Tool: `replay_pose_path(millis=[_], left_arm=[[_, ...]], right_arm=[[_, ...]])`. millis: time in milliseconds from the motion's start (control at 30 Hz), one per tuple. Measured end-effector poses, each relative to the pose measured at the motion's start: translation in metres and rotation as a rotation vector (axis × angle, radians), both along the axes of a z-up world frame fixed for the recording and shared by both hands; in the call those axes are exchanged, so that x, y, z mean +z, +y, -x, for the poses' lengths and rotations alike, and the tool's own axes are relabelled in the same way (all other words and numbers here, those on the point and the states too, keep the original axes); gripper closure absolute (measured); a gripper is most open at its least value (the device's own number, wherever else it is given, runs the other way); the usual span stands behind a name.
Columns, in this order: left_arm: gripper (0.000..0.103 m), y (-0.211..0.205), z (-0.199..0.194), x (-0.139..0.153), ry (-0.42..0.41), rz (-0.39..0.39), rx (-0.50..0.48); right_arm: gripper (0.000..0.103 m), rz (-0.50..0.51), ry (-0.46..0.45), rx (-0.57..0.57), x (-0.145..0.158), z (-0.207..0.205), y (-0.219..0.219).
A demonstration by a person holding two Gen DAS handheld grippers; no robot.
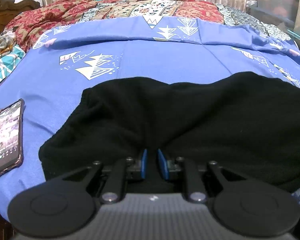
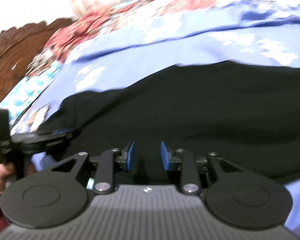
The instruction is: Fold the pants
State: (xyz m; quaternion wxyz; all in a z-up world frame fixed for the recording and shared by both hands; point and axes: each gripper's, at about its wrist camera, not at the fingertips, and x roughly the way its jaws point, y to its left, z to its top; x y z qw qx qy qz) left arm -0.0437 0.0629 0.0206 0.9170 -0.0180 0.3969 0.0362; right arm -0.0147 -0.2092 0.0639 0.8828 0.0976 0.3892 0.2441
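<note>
The black pants (image 1: 170,124) are seen spread across the blue bedsheet (image 1: 150,60) in a broad, creased heap, with no tidy fold yet made, so most of the folding is judged to remain. The left gripper (image 1: 152,164) is nearly closed on a pinch of the near edge. The right gripper (image 2: 146,155) is held partly open above the cloth, nothing gripped

No legible text, label, brand or number; the smartphone (image 1: 8,136) screen shows content too small to read, and each gripper body bears only a small white mark
</note>
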Motion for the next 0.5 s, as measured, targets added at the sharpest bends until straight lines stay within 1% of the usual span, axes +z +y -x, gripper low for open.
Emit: replay_pose_path(millis=[67, 167, 267, 400, 500], left_arm=[[0.083, -0.006, 0.002, 0.009, -0.017, -0.009, -0.009], [0.081, -0.024, 0.009, 0.024, -0.072, -0.027, -0.061], [0.079, -0.041, 0.012, 0.033, -0.089, -0.008, -0.116], [0.078, -0.058, 0.006, 0.028, -0.042, 0.048, -0.172], [0.078, -0.064, -0.001, 0.011, 0.04, 0.056, -0.173]], right_arm=[[0.07, 0.007, -0.006, -0.058, 0.001, -0.001, -0.016], [0.07, 0.002, -0.005, -0.142, -0.001, -0.003, -0.039], [0.07, -0.003, -0.007, -0.204, 0.0, -0.006, -0.054], [0.07, 0.002, 0.001, -0.24, -0.003, -0.009, -0.062], [0.07, 0.054, 0.059, -0.248, -0.017, -0.013, -0.066]])
